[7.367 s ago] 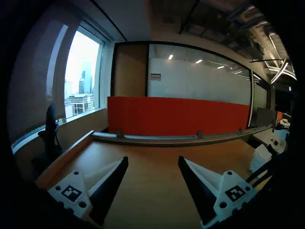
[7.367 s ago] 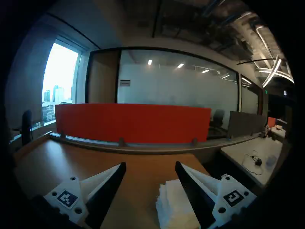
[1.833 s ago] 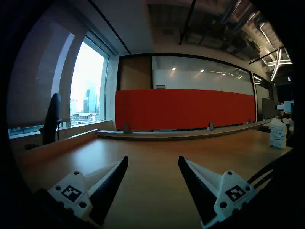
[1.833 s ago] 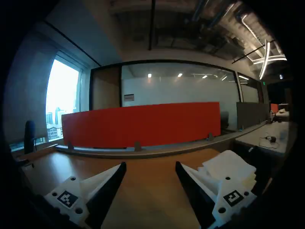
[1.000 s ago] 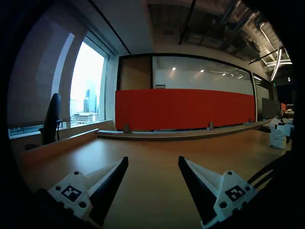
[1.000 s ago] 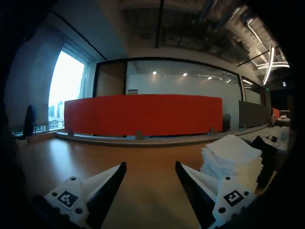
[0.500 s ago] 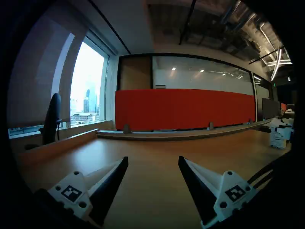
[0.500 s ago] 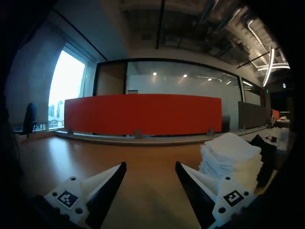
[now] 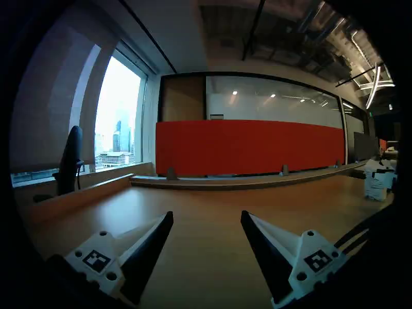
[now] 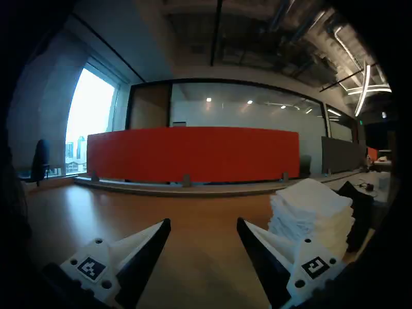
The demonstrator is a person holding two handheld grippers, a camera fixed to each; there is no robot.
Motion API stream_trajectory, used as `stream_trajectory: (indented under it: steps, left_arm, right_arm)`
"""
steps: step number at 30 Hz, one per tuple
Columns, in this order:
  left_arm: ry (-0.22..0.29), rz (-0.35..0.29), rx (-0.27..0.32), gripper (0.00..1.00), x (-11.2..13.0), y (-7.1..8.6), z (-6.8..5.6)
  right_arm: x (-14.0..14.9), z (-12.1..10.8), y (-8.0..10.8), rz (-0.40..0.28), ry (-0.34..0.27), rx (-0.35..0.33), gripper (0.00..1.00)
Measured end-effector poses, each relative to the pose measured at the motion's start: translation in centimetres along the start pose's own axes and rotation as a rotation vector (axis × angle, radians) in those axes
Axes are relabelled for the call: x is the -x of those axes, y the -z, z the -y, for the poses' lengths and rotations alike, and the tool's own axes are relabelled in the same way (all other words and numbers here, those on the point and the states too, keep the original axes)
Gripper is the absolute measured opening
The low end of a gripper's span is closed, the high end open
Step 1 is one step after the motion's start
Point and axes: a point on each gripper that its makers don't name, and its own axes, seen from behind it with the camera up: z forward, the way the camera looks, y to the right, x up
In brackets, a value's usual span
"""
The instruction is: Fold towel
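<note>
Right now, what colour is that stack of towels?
White: the towel stack shows best in the right gripper view.

Bright white stack of towels (image 10: 314, 213) on an orange-brown tabletop (image 10: 206, 206), vivid red divider (image 10: 193, 154) behind. The right gripper (image 10: 203, 222) shows white jaws, black inner faces and black-and-white square tags; the left gripper (image 9: 206, 216) is coloured alike.

Smooth wood surface (image 10: 216, 211) with a soft sheen; stacked towels (image 10: 313, 210) look like white, soft cloth; red divider (image 10: 193, 154) reads matt.
</note>
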Motion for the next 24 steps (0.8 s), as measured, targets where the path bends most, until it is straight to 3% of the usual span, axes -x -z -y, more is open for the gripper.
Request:
stream_trajectory:
  steps: [24]
  left_arm:
    - [0.0,0.002,0.0,0.97,-0.41,0.21,0.09]
  right_arm:
    - [-0.01,-0.04,0.04,0.001,-0.001,0.0,1.0]
